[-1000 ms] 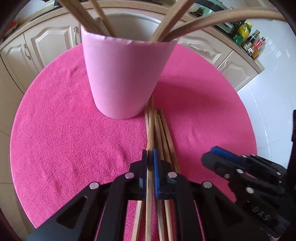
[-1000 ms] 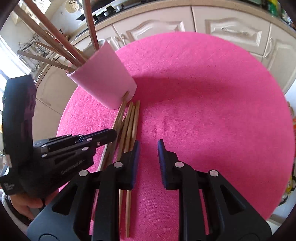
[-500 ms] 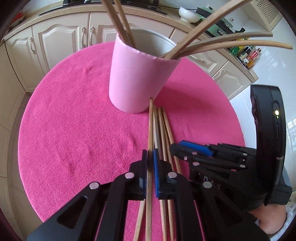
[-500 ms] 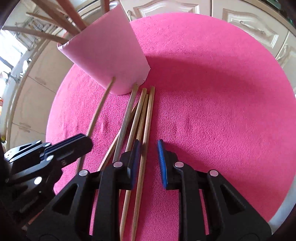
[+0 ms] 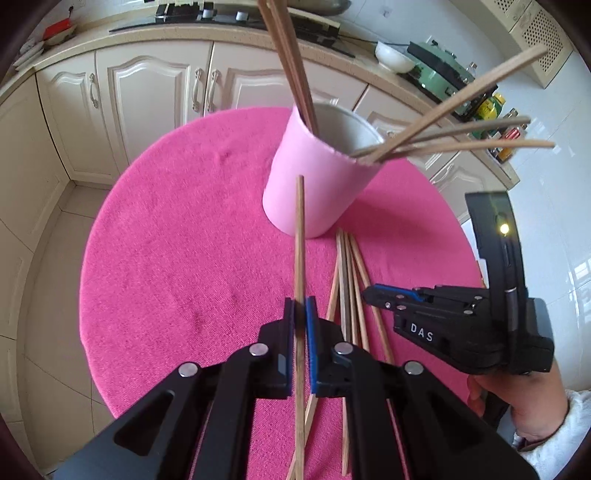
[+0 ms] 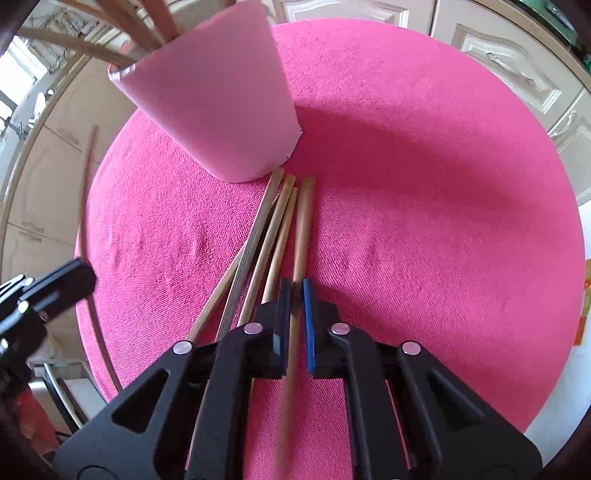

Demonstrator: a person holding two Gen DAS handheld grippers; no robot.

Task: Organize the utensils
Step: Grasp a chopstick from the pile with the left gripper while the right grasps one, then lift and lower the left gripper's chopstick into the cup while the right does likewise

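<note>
Near the surface's middle, left gripper (image 5: 300, 314) jaws pinch one thin wooden chopstick (image 5: 300, 236) mid-shaft; right gripper (image 6: 294, 295) jaws pinch another chopstick (image 6: 303, 229) lying beside the pink paper cup (image 6: 218, 107). Light, stiff, likely slippery.

"DAS" on right hand-held gripper (image 5: 371, 296)

- This is a home kitchen.
- Cream cabinet doors (image 5: 136, 107) with raised panels and metal handles run under a speckled stone counter (image 5: 236, 37) along the wall.
- A dark cooktop (image 5: 221, 18) sits on that counter; a white bowl (image 5: 393, 57) and a green appliance (image 5: 439, 70) stand farther along.
- Sauce and oil bottles (image 5: 506, 125) cluster at the counter's end.
- White glossy tiles (image 5: 561, 177) cover the wall.
- A round table under a pink cloth (image 5: 177, 258) stands in the middle.
</note>
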